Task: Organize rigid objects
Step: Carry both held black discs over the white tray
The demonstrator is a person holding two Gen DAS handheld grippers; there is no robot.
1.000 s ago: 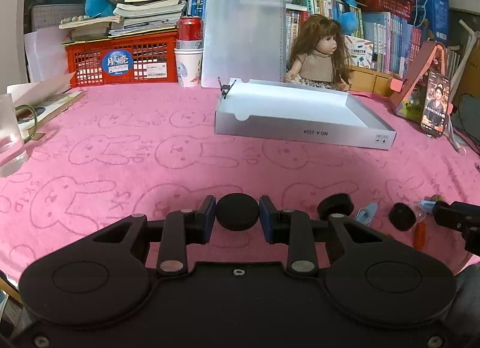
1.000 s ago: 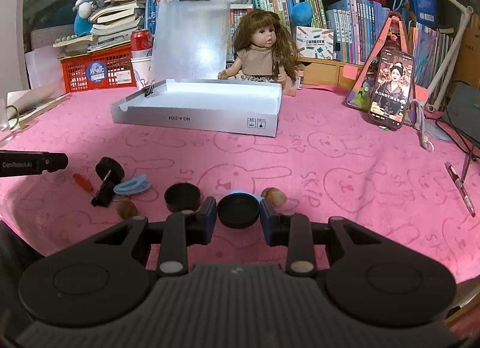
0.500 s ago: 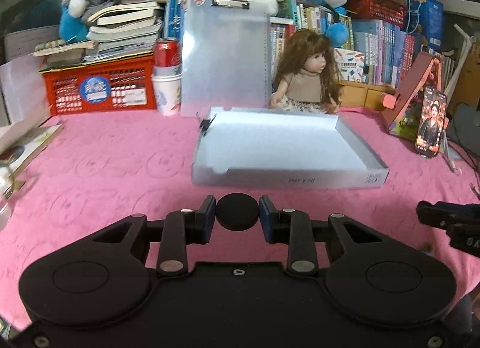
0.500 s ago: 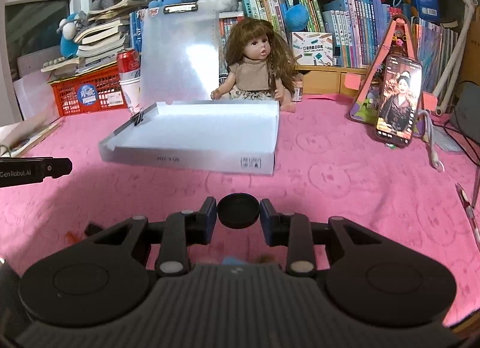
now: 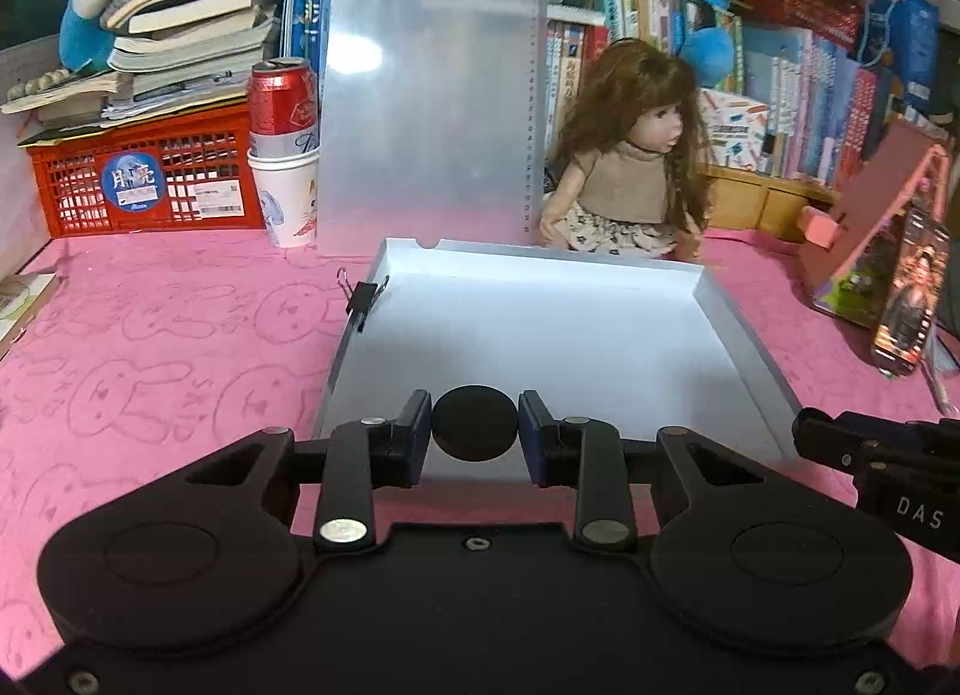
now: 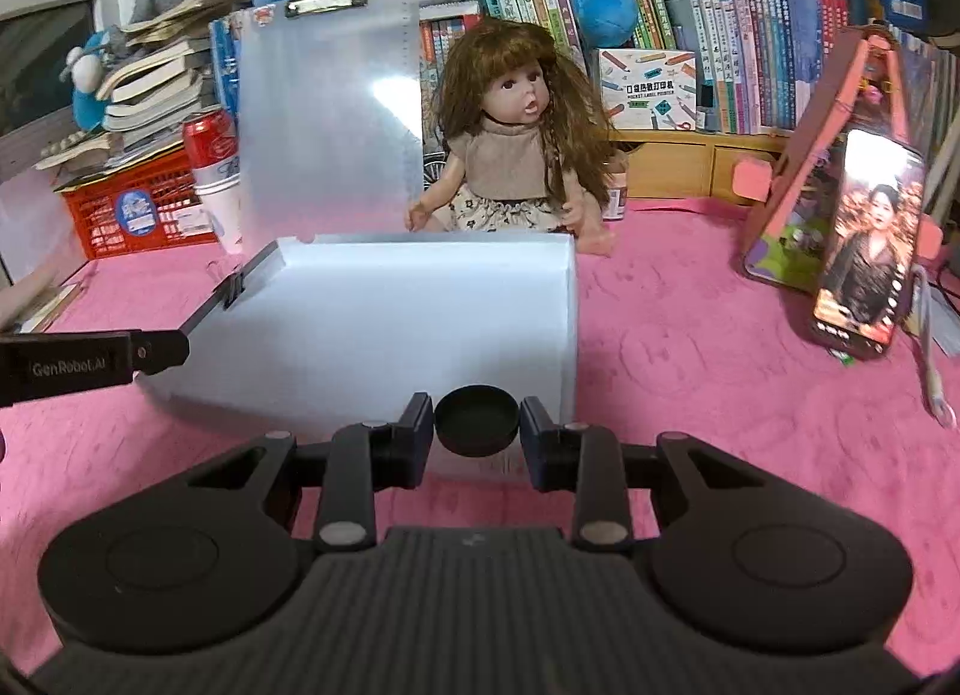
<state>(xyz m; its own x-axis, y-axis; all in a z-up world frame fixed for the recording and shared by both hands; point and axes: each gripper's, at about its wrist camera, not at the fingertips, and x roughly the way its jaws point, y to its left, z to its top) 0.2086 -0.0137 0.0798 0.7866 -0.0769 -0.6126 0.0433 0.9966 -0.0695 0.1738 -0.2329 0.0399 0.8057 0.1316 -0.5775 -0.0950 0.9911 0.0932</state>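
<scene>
1. Each black cap is pinched between jaws: one cap [image 5: 475, 432] in the left gripper [image 5: 475, 434], the other cap [image 6: 476, 420] in the right gripper [image 6: 476, 422].
2. Both sit at the white tray's [image 5: 744, 335] near edge, the tray interior straight ahead.
3. The left cap seems already over the tray floor; the right looks just short, towards the near right corner.
4. The tray rests on the pink counter [image 5: 150, 371].

pink bunny-print cloth [image 5: 150, 347] | crowded bookshelf [image 6: 750, 35] behind | dim window [image 6: 36, 71]
</scene>
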